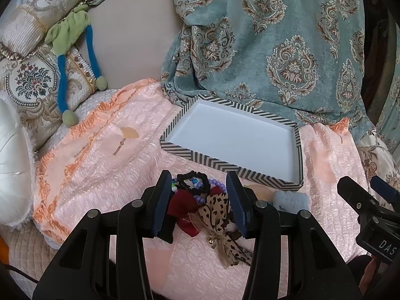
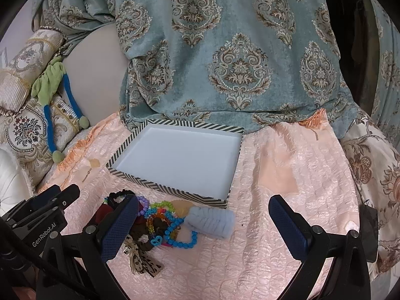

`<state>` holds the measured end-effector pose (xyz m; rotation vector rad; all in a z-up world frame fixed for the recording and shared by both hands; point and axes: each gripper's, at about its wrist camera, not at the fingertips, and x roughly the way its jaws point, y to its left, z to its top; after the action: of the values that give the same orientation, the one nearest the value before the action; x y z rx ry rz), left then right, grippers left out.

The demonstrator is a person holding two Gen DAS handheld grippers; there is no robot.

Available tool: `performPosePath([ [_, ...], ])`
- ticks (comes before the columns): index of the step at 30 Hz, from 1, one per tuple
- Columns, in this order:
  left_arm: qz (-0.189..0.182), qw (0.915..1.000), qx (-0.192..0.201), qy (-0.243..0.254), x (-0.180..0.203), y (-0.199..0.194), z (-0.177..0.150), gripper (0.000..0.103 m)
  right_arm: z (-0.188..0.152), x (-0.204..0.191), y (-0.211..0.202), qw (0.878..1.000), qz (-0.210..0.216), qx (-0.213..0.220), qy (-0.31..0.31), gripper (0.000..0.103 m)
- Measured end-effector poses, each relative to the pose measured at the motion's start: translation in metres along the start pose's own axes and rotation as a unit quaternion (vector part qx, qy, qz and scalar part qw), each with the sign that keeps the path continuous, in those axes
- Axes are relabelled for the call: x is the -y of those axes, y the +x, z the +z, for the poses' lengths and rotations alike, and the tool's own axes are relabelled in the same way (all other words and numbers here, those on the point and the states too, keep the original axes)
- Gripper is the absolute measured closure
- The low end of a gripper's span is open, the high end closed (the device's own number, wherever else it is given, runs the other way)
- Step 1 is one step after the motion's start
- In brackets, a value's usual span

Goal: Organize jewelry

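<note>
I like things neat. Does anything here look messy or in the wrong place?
Yes. The jewelry and hair ties lie in one tangled heap on the pink cover, while the striped box beside them holds nothing. A green and blue toy sprawls over the cushions.

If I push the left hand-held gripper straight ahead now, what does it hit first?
Probably the accessory pile: the left hand-held gripper is open, with the leopard-print bow and black scrunchie between its fingers. The striped box lies beyond. Depth is uncertain.
</note>
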<state>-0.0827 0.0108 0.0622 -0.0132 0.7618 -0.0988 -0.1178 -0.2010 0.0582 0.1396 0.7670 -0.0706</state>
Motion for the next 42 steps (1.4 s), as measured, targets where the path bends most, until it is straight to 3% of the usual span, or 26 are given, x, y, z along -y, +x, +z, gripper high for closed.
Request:
performPosePath([
  [42,-0.013,0.9999,-0.010,0.000,0.005,0.005,0.008,0.058,0.011,0.008,-0.003,1.000,-0.004,-0.020,-0.009,0.000],
])
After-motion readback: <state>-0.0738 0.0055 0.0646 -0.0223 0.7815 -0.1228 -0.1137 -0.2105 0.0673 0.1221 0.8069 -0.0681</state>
